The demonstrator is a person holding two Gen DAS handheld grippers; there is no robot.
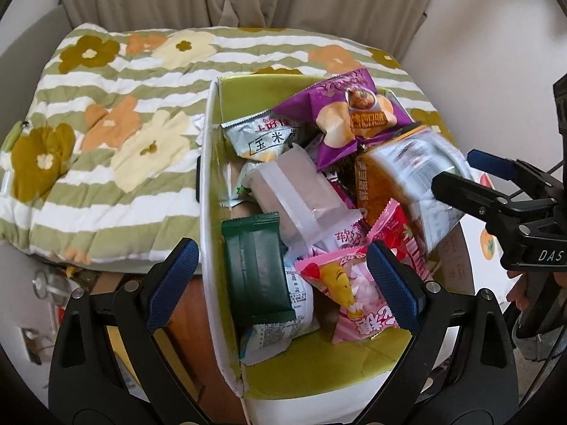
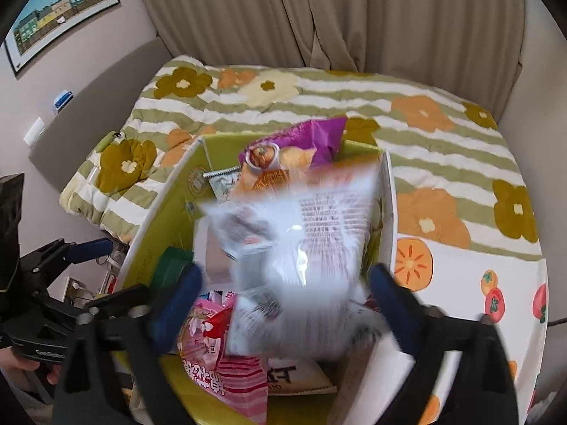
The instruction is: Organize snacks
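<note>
A white box with a green inside (image 1: 319, 379) holds several snack packs: a purple chip bag (image 1: 340, 113), a silver corn pack (image 1: 265, 138), a dark green pack (image 1: 255, 272), a pink candy pack (image 1: 347, 290). My left gripper (image 1: 280, 283) is open and empty, low over the box's near end. My right gripper (image 2: 287, 304) is open; a blurred white-and-orange snack bag (image 2: 301, 241) sits between its spread fingers over the box (image 2: 159, 212), not pinched. That bag (image 1: 407, 177) and the right gripper (image 1: 457, 177) show at the box's right side.
The box stands beside a flowered green-striped quilt (image 1: 106, 124) on a bed. A white cloth with fruit prints (image 2: 460, 283) lies to the right. Curtains (image 2: 319, 17) hang behind. Clutter on the floor (image 1: 53, 301) lies to the left of the box.
</note>
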